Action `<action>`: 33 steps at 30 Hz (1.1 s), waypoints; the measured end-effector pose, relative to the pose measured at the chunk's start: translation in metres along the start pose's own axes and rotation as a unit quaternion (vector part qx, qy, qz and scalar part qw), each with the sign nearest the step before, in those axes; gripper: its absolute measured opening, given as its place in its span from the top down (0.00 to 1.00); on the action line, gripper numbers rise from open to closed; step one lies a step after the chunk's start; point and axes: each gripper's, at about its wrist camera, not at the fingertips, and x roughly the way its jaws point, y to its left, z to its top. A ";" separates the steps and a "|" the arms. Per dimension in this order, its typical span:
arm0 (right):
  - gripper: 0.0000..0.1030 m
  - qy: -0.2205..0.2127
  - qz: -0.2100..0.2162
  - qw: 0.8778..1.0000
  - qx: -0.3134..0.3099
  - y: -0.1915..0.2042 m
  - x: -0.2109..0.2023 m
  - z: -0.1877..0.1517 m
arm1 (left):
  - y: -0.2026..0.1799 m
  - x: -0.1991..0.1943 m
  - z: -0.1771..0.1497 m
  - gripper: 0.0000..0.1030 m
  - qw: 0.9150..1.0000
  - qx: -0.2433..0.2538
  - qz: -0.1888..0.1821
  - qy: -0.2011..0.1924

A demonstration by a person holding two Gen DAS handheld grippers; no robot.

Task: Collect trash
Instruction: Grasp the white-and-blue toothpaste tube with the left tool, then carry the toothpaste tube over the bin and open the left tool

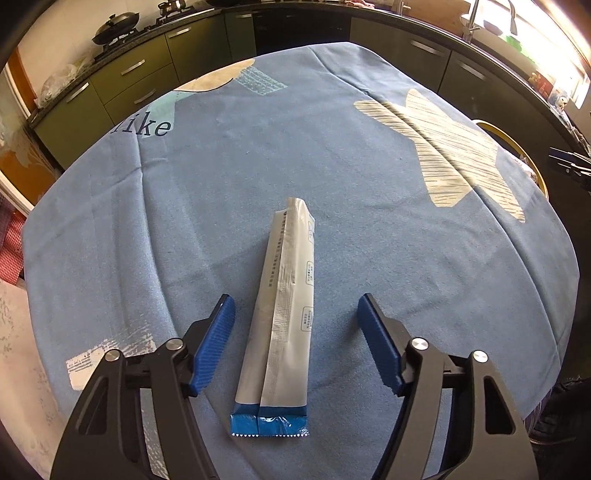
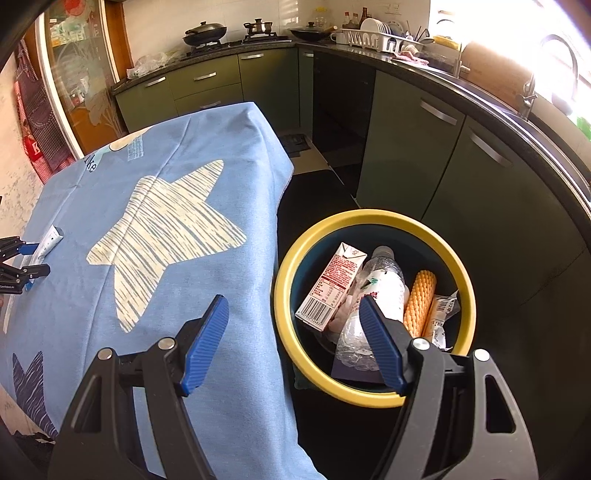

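Note:
A long silver and blue wrapper (image 1: 284, 317) lies on the blue tablecloth (image 1: 184, 229), pointing away from me. My left gripper (image 1: 297, 308) is open, its blue pads on either side of the wrapper without touching it. The wrapper also shows far left in the right wrist view (image 2: 50, 240), between the left gripper's fingers. My right gripper (image 2: 293, 308) is open and empty, above the table's right edge and the yellow-rimmed bin (image 2: 284, 266). The bin holds a red carton (image 2: 330, 284), a plastic bottle (image 2: 384, 280), a corn cob (image 2: 419, 302) and a small packet (image 2: 441, 314).
The bin stands on the dark floor right of the table; its rim shows in the left wrist view (image 1: 517, 144). Green kitchen cabinets (image 2: 417, 155) and a counter with a sink curve around behind. A stove with pans (image 2: 207, 33) is at the back.

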 end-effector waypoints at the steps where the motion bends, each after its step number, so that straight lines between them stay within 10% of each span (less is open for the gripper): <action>1: 0.33 0.000 0.001 1.000 0.000 0.001 0.000 0.000 | 0.000 -0.001 -0.001 0.39 1.000 0.000 0.000 -0.001; 10: 0.33 -0.006 0.006 1.000 -0.001 0.004 -0.005 -0.002 | -0.003 -0.011 -0.003 0.80 1.000 -0.010 -0.002 -0.011; 17: 0.33 -0.034 -0.003 0.999 0.014 -0.017 -0.032 -0.009 | -0.072 -0.040 0.038 0.81 0.997 0.055 -0.035 -0.047; 27: 0.33 -0.059 -0.046 0.994 0.077 -0.087 -0.074 -0.045 | -0.268 -0.041 0.143 0.80 0.959 0.240 -0.135 -0.072; 33: 0.33 -0.057 -0.061 0.990 0.113 -0.124 -0.083 -0.068 | -0.343 0.006 0.198 0.80 0.953 0.258 -0.151 -0.048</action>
